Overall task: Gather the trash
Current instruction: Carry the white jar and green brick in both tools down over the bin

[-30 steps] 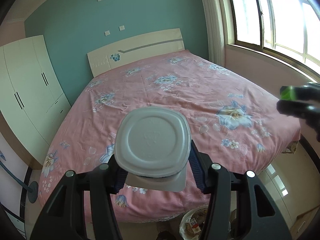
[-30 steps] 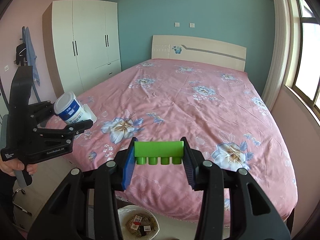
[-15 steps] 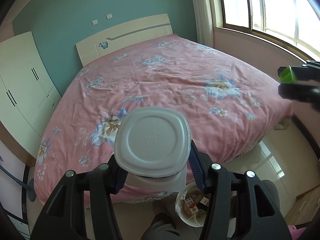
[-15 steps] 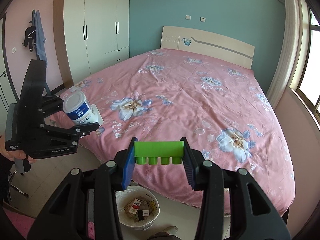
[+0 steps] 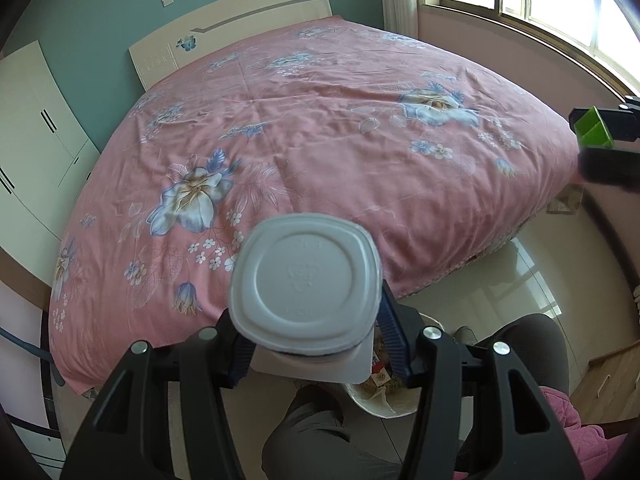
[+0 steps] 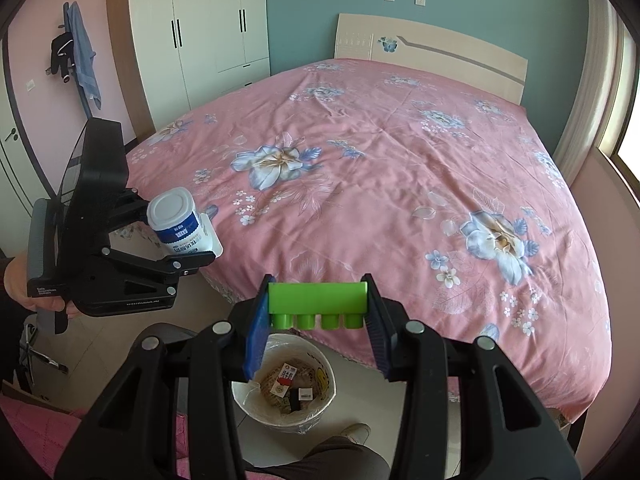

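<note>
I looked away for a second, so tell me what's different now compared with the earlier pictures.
Both grippers have swung from above the bed out toward the floor at its foot. The trash bin now shows almost whole below the right gripper, and the person's legs have come into view. Nothing was picked up or let go: the left gripper stays shut on the white bottle, the right on the green toy brick.

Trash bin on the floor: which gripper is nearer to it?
Right. The right gripper, shut on the green block, is above the trash bin. The left gripper, holding the white cup, sits farther left by the bed edge.
</note>
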A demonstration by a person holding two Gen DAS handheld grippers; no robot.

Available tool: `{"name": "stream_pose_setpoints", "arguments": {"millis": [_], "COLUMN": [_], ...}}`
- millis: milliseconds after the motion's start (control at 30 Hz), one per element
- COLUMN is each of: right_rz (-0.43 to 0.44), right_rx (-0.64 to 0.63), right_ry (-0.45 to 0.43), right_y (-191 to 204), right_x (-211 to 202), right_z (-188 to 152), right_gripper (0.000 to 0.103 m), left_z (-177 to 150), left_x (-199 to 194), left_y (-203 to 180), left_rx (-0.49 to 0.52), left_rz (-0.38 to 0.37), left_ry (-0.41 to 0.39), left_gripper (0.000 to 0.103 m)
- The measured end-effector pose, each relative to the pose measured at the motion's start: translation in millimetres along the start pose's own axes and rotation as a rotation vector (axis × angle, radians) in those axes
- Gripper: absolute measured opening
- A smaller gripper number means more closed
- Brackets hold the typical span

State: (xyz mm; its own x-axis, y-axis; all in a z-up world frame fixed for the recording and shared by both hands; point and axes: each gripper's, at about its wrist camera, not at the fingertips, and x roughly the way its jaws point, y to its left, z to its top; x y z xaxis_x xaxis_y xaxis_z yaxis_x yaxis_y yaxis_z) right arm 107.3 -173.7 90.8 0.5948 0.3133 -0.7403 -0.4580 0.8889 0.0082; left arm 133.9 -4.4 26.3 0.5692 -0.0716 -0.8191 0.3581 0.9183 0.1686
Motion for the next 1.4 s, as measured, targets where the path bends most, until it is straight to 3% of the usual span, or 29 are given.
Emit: {"name": "stream_pose_setpoints", "arguments": {"millis": [333, 733, 1400], "right_rz": [0.039, 0.079, 0.108], "right_rx": [0.036, 0.088, 0.046], "right_ry": [0.085, 0.212, 0.439], "right_y": [-4.3, -9.9, 3.7], "right_x": [36.6, 95.5, 197.5], "right_z": [-31.2, -66.6, -143.1], "right_gripper": [0.044, 0.044, 0.044], "left_z": [-27.3, -47.3, -101.2], "left_x": [42.1, 84.0, 193.1], "left_y": [-19.8, -40.9, -70.0], "left_rx": [0.007, 0.017, 0.004], "left_rz": [-0.076, -0.117, -0.209], "left_ry": [0.106, 0.195, 0.434], "left_gripper": [0.056, 0.056, 0.056]}}
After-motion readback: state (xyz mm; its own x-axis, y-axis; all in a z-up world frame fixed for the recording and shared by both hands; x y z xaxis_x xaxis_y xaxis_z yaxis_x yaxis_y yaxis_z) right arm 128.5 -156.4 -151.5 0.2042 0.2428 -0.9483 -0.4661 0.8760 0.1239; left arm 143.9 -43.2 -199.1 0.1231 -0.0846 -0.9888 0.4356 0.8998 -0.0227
